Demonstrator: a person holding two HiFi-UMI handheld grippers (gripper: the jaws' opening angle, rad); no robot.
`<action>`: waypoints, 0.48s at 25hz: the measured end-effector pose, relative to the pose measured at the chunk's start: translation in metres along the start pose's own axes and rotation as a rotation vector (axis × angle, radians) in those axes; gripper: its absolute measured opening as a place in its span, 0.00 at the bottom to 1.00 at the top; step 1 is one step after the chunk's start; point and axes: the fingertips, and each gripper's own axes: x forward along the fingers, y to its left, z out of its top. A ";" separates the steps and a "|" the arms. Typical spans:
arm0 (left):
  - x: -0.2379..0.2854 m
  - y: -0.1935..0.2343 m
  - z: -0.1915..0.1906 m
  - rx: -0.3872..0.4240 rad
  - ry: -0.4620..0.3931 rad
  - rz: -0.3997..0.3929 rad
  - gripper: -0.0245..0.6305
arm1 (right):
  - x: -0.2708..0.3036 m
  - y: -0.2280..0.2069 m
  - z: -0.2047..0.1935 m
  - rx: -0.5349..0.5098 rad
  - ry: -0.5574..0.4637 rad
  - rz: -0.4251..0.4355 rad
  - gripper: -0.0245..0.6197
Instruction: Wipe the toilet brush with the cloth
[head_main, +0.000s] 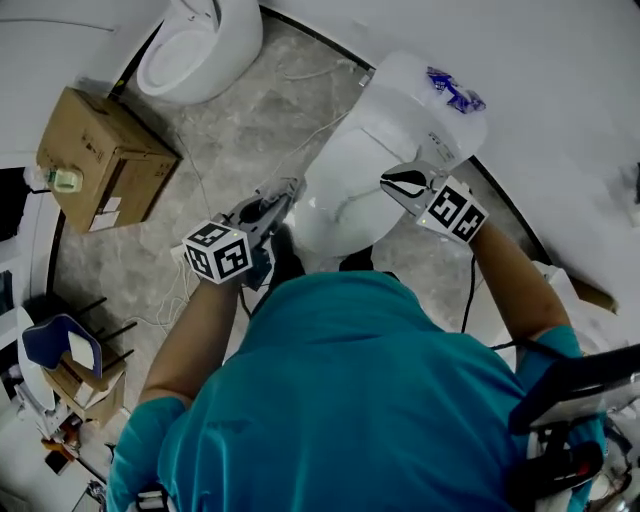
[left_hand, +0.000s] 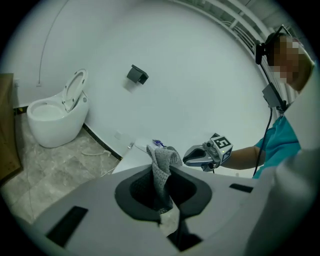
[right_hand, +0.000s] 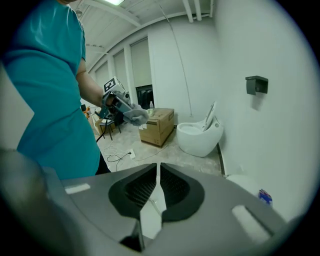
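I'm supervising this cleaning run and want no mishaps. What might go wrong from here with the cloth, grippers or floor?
1. The grey knitted cloth is pinched by a narrow part in the left gripper; most is free, so it may slip during wiping.
2. The right gripper is shut and empty, and no toilet brush is in view.
3. Loose cables lie on the grey marble floor: possibly a trip hazard.
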 end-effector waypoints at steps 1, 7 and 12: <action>-0.001 0.001 -0.005 -0.004 0.001 0.010 0.10 | 0.005 0.003 -0.003 -0.009 0.006 0.019 0.03; -0.001 0.027 -0.026 -0.020 0.020 0.023 0.10 | 0.053 0.014 -0.030 -0.120 0.113 0.098 0.04; 0.009 0.050 -0.057 -0.022 0.098 0.010 0.10 | 0.105 0.030 -0.080 -0.206 0.268 0.184 0.10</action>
